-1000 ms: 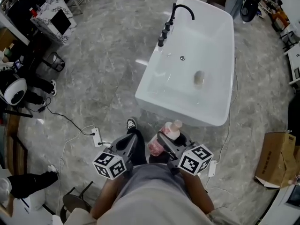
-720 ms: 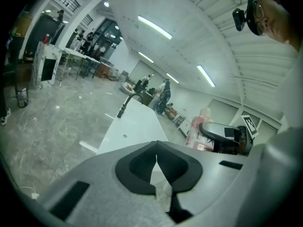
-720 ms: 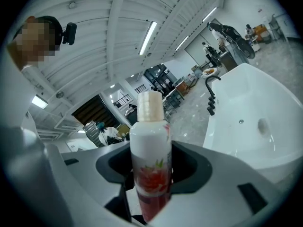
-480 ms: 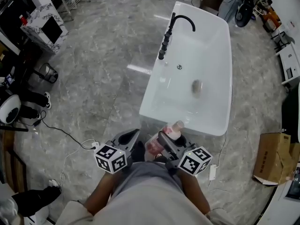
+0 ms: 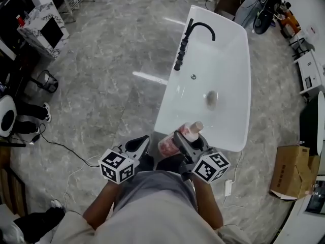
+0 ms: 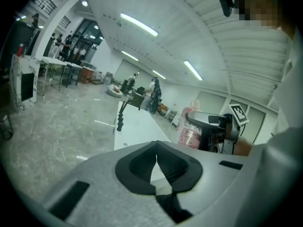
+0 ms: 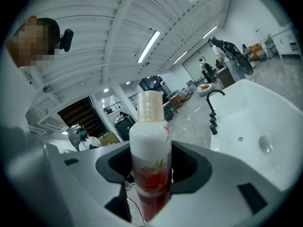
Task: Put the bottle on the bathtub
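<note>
A white bottle (image 5: pixel 179 139) with a red flower label and a pale cap is held upright in my right gripper (image 5: pixel 180 138), which is shut on its body. In the right gripper view the bottle (image 7: pixel 150 167) fills the middle between the dark pads. The white bathtub (image 5: pixel 241 85) stretches away just ahead, and the bottle's cap sits over its near rim in the head view. My left gripper (image 5: pixel 136 146) hangs to the left of the bottle, shut with nothing in it. In the left gripper view the bottle (image 6: pixel 190 134) shows at the right and the bathtub (image 6: pixel 135 126) lies ahead.
A black arched faucet (image 5: pixel 197 30) and several black knobs stand on the tub's left rim. A grey object (image 5: pixel 211 99) lies inside the tub. A cardboard box (image 5: pixel 289 171) and a power strip (image 5: pixel 227 188) lie on the grey floor at the right. A marbled cabinet (image 5: pixel 43 27) stands far left.
The person has stepped closer to the bathtub, so its near end now lies right at the bottle. Both grippers hold the same pose in front of the body.
</note>
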Motion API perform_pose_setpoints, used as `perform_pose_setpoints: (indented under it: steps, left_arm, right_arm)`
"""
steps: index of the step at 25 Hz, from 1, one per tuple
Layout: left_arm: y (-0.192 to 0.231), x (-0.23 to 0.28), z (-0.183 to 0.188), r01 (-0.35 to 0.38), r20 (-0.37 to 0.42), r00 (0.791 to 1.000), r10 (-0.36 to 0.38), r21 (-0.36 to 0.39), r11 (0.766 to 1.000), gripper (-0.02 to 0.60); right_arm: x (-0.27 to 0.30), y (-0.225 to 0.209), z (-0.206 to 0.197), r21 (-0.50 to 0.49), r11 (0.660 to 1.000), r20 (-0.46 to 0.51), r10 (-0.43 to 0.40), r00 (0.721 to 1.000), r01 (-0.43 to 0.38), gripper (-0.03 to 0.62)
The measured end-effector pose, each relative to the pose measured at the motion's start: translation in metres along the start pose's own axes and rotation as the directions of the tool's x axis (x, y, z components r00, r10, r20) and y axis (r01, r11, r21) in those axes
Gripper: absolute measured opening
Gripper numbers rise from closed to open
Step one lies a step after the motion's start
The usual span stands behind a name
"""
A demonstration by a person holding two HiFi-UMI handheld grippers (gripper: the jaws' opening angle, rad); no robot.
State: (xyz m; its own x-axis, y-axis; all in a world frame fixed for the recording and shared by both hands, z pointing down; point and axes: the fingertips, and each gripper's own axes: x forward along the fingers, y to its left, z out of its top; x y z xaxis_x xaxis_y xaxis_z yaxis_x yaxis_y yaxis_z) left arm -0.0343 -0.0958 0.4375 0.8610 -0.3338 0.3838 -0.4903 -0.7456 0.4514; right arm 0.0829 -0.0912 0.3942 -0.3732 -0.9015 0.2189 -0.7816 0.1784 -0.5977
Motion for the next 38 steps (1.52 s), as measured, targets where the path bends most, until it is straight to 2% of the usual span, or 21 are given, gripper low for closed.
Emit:
perform_pose_setpoints:
  steps: [4, 8, 13, 26, 38]
  left_arm:
    - [0.007, 0.005, -0.002, 0.011, -0.016, 1.000, -0.012, -0.047, 0.999, 0.008]
    - [0.016, 0.012, 0.005, -0.008, -0.022, 1.000, 0.007, -0.060, 0.998, 0.008]
    - [0.018, 0.024, 0.009, -0.030, -0.018, 0.999, 0.028, -0.117, 0.993, 0.008]
    - [0.033, 0.031, 0.002, -0.092, -0.050, 0.995, 0.085, -0.157, 0.983, 0.008]
    - [0.048, 0.007, -0.015, -0.145, -0.069, 0.989, 0.134, -0.199, 0.969, 0.008]
  right_arm:
    - [0.016, -0.015, -0.004, -0.005, 1.000, -0.016, -0.016, 1.000, 0.016, 0.213]
    - [0.033, -0.031, -0.004, -0.013, 1.000, -0.036, -0.014, 0.999, 0.013, 0.213]
    - [0.047, -0.057, -0.012, -0.022, 1.000, -0.091, -0.010, 0.996, 0.008, 0.213]
    - [0.077, -0.122, -0.052, 0.012, 0.997, -0.199, -0.074, 0.977, 0.078, 0.212]
    - [0.101, -0.162, -0.099, 0.027, 0.990, -0.272, -0.124, 0.954, 0.137, 0.212]
